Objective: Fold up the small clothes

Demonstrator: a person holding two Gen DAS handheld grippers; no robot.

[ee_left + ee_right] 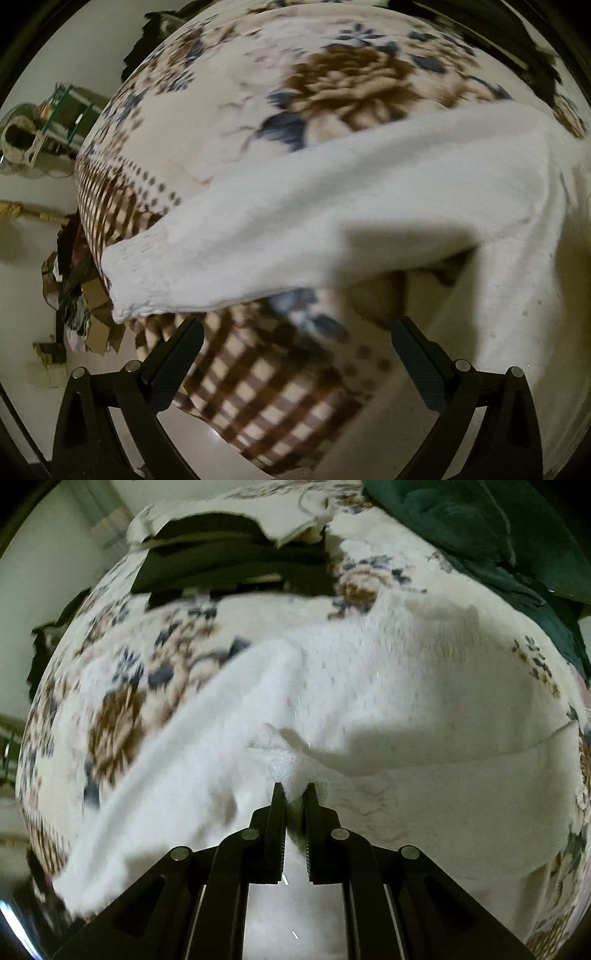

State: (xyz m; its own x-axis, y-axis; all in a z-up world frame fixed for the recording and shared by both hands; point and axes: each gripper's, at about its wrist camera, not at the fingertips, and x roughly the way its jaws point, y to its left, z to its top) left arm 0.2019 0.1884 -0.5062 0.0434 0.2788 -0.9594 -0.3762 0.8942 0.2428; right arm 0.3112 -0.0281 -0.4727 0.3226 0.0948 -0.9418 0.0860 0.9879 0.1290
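Note:
A white fleecy garment (369, 686) lies spread on a bed covered with a floral blanket (118, 716). My right gripper (294, 794) is shut on a bunched fold of the white garment, and a sleeve trails down to the left. In the left wrist view the white garment's sleeve (295, 229) stretches across the blanket (258, 110), its cuff at the bed's left edge. My left gripper (295, 332) is open and empty, just below the sleeve, over the checked border of the blanket.
Dark folded clothes (229, 565) lie at the far side of the bed and a dark green cloth (498, 535) at the far right. Left of the bed, cardboard boxes and clutter (85, 306) sit on the pale floor.

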